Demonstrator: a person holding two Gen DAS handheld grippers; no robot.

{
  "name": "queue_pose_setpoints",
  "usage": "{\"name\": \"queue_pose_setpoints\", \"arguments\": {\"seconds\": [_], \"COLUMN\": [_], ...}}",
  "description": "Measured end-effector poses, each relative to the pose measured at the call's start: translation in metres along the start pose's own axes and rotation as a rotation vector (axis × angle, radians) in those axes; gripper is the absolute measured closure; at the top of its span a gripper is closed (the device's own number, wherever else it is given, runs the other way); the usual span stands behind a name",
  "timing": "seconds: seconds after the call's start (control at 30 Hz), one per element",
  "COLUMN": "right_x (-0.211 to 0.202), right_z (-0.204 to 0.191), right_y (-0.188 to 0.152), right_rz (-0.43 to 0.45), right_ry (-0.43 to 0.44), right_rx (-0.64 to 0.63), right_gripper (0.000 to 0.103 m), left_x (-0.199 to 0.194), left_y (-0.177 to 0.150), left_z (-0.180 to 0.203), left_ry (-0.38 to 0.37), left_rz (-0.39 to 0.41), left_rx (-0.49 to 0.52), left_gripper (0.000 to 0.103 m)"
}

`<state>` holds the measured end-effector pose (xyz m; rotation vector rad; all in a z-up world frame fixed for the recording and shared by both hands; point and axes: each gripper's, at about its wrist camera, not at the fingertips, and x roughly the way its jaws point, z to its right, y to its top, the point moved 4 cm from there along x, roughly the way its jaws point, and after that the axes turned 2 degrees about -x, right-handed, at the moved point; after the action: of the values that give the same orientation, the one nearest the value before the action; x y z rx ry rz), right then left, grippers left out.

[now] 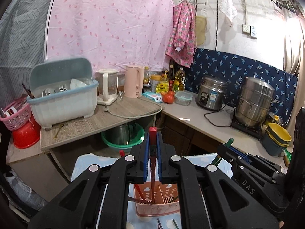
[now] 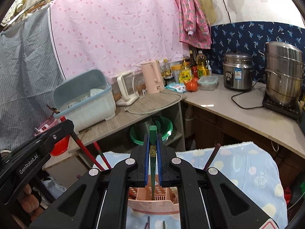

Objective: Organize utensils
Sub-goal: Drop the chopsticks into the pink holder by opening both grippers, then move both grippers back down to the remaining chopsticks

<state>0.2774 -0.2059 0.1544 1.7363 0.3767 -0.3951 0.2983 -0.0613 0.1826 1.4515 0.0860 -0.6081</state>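
My left gripper (image 1: 152,133) is shut on a red chopstick (image 1: 152,131) that stands upright, its lower end inside the pink utensil holder (image 1: 158,209) below. My right gripper (image 2: 152,133) is shut on a green chopstick (image 2: 153,131), also upright with its tip down in the same pink holder (image 2: 154,206). The holder stands on a light blue patterned cloth (image 2: 238,164). The left gripper shows in the right wrist view (image 2: 64,126) with its red chopstick (image 2: 80,143). The right gripper shows in the left wrist view (image 1: 226,145). More chopsticks stand in the holder, and a few lie on the cloth in front (image 1: 159,223).
Behind is a counter with a blue-grey dish rack (image 1: 63,93), kettles (image 1: 133,81), bottles, tomatoes (image 1: 168,97), a rice cooker (image 1: 212,93) and a steel steamer pot (image 1: 255,101). A green basin (image 1: 124,135) sits under the counter. A pink basket (image 1: 16,114) and red basin are at the left.
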Motion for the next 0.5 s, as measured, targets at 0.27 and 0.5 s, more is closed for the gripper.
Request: {"name": "queue_pose_setpoints", "arguments": {"seconds": [0.27, 0.5], "right_x": [0.015, 0.003], "right_z": [0.003, 0.000], "right_y": [-0.027, -0.030], "right_rz": [-0.036, -0.008], "right_ry": [-0.050, -0.062], "right_rx": [-0.014, -0.023], "right_gripper": [0.057, 0.050], "left_x": [0.021, 0.020], "left_y": [-0.027, -0.036], "left_z": [-0.002, -0.010], "left_ry": [0.045, 0.072], "left_rz": [-0.060, -0.073], "left_rx": [-0.005, -0.038], "left_gripper": [0.086, 0.064]}}
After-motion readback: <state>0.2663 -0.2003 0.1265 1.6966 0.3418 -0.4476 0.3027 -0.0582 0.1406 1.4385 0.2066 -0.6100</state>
